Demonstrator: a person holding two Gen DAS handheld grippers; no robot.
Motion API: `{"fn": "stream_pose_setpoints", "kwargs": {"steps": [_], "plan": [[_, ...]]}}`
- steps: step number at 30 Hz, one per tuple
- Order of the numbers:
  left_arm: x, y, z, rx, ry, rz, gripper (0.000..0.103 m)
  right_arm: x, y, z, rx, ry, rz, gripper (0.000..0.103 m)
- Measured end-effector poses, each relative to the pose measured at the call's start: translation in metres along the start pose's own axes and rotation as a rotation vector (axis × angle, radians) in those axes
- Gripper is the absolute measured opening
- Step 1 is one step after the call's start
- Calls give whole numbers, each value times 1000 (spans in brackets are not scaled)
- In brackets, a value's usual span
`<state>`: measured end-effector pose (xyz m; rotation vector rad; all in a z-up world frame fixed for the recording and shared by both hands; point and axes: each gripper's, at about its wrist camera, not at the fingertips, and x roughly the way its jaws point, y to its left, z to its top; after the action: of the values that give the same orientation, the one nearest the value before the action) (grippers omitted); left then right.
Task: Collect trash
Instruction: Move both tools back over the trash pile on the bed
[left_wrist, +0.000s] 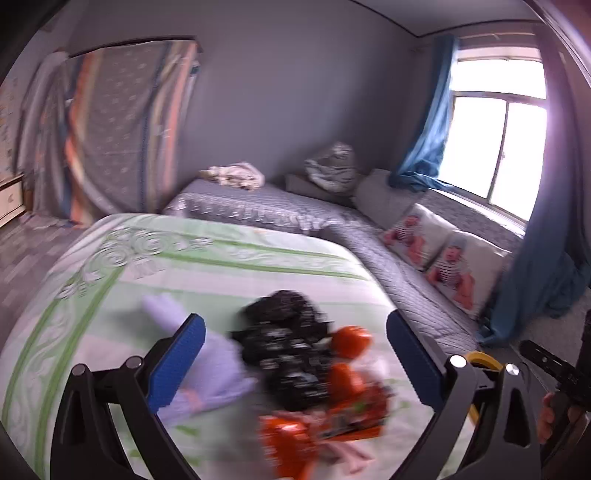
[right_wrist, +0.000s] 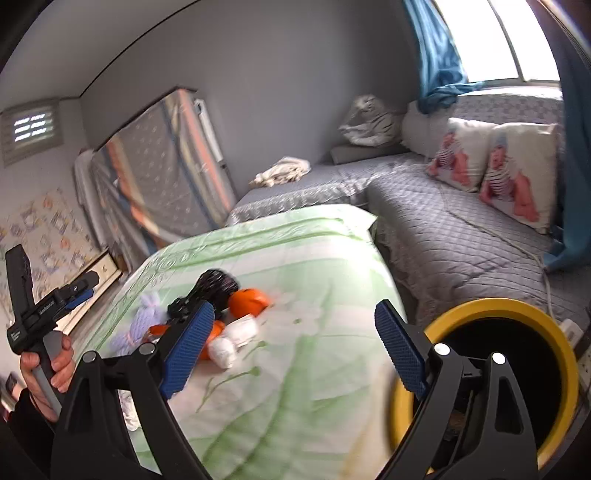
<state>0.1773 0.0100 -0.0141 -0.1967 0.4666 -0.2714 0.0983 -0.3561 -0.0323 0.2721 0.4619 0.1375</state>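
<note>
1. Landmark: the green-and-white quilt (right_wrist: 295, 332) spread over the bed. Everything below is placed relative to it.
2. Left gripper (left_wrist: 295, 354) is hovering over the quilt's near end, jaws standing wide, nothing between the pads. Blue fingers (left_wrist: 177, 362) are flanking the trash pile without touching it.
3. Right gripper (right_wrist: 295, 343) is also hanging over the quilt, jaws wide, nothing gripped.
4. Trash is sitting in a loose cluster on the quilt: black crumpled bag (left_wrist: 288, 354), orange wrappers (left_wrist: 332, 413), a lilac piece (left_wrist: 207, 373), white crumpled wads (right_wrist: 229, 343). Left view is blurring, so details of the pieces are unclear.
5. Yellow-rimmed bin (right_wrist: 517, 314) with a dark inside is standing just off the quilt's right edge, partly hiding behind the right gripper's right finger.
6. A hand (right_wrist: 48, 365) is gripping the left gripper's handle off the quilt's left side.
7. Beyond the quilt's far edge: grey quilted bedding (right_wrist: 461, 229) is running along the wall and under the window (left_wrist: 495, 147).
8. Two baby-print pillows (right_wrist: 491, 166) are leaning up on that grey bedding, right of the quilt.
9. A cream cloth (right_wrist: 280, 170) and a striped bundle (right_wrist: 369, 122) are lying past the quilt's far end.
10. A cloth-draped mattress (left_wrist: 122, 129) is leaning on the wall, far left of the quilt.
11. Blue curtain (left_wrist: 432, 122) is hanging by the window.
</note>
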Motion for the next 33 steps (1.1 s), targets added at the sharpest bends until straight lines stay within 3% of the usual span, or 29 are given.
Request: {"fn": "stream_pose_setpoints", "kwargs": {"steps": [9,17,33], "plan": [[-6,64,-20,-21,21,132,95,56,50,-24,-96,144,36,85],[7,90,-44,-9,99,133,95,100,77,-56,-177,282,42,84],[42,89,-59,46,221,102,95,142,91,-72,-241,360,40,81]]}}
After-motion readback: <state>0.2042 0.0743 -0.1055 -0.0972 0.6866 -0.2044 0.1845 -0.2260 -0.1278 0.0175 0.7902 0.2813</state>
